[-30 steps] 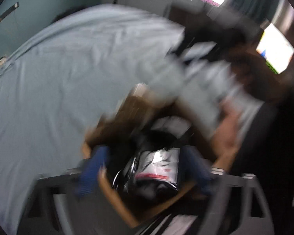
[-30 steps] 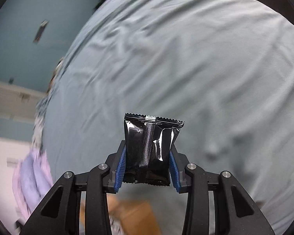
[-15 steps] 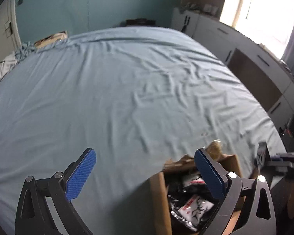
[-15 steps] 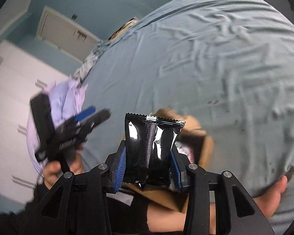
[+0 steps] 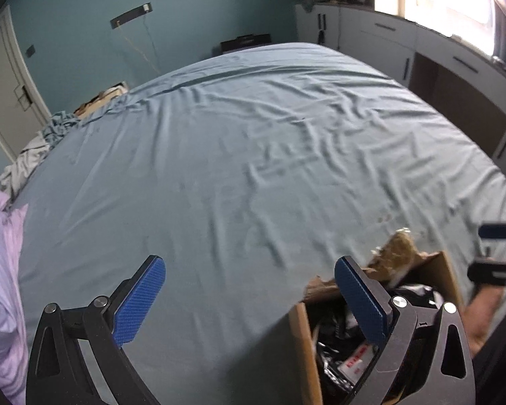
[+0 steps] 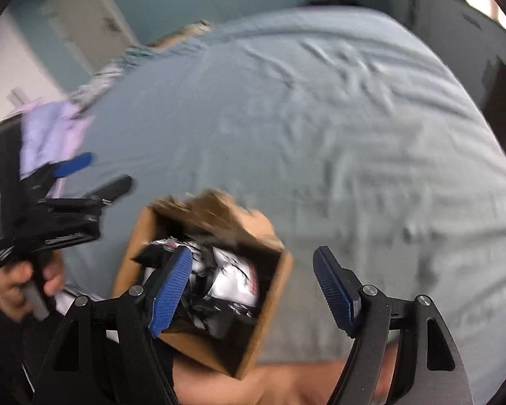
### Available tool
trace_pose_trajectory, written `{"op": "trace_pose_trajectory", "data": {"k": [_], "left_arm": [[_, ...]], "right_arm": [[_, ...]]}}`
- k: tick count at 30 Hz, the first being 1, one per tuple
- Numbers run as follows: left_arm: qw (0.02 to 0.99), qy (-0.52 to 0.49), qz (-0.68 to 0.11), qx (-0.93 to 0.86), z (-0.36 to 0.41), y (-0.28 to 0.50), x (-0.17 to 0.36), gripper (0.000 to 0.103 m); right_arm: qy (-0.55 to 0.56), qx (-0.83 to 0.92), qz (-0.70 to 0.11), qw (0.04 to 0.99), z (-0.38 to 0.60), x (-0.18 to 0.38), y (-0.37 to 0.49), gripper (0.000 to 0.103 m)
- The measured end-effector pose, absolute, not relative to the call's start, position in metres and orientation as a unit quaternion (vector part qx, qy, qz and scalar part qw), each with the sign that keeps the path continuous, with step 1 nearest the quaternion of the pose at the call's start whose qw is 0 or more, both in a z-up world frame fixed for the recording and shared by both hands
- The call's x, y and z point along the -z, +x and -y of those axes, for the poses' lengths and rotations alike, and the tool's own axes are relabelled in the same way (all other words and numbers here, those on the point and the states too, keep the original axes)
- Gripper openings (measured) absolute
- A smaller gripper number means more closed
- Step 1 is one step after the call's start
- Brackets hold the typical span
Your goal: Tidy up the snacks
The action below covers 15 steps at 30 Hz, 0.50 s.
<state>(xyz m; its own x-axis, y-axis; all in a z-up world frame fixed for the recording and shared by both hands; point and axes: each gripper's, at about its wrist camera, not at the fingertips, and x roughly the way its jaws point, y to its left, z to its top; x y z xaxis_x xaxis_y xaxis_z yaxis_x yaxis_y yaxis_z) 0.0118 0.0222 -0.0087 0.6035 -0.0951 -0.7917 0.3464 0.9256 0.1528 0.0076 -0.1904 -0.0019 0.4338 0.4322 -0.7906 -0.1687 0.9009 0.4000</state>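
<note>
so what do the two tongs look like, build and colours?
Both match: the left tongs and right tongs have black skeletal frames with triangular cut-outs and silver pivot bolts, tipped by ribbed blue pads. Seen from the right wrist, the left unit is a black block on a grip handle in a hand, with a thin dark cable trailing. No sleeve visible.

No legible text; only blurred red print on a packet [image 5: 357, 362].
</note>
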Motion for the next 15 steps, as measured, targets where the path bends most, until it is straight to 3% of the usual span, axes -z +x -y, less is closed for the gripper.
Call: {"op": "trace_pose_trajectory", "data": {"k": [6,15], "left_arm": [[0.882,0.160,-0.432,0.101,-0.022,0.017,0.015,0.102],[0.881,0.162,-0.433,0.098,-0.020,0.018,0.016,0.102]], "right_arm": [[0.080,-0.182,-0.473,0.858,0.177,-0.004,0.010,0.074],[0.160,-0.160,-0.483,0.846,0.213,0.008,0.021,0.074]]}}
